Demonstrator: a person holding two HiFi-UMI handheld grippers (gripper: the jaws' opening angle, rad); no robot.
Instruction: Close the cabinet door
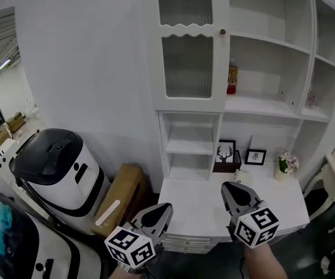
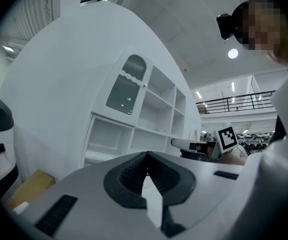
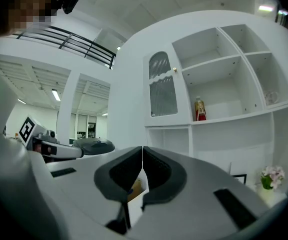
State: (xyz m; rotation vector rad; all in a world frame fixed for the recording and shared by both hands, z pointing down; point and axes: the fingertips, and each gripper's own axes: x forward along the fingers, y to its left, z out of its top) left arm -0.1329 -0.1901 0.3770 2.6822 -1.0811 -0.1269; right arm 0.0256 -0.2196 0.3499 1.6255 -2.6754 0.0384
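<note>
The tall white cabinet [image 1: 254, 106] stands ahead against the wall. Its ribbed-glass door [image 1: 186, 57] with a small brass knob [image 1: 222, 32] covers the upper left compartment and looks flush with the frame; the door [image 3: 161, 86] also looks flush in the right gripper view. Both grippers hang low, well short of the door and touching nothing. My left gripper [image 1: 164, 207] is shut and empty, its jaws meeting at the tips [image 2: 146, 156]. My right gripper [image 1: 230, 186] is likewise shut with nothing between the pads [image 3: 142, 148].
Open shelves to the door's right hold a red bottle [image 1: 232, 77]. The white counter [image 1: 202, 208] carries two picture frames [image 1: 227, 150] and a small flower vase [image 1: 284, 164]. A white bin with a black lid [image 1: 57, 167] and a cardboard box [image 1: 121, 199] stand at the left.
</note>
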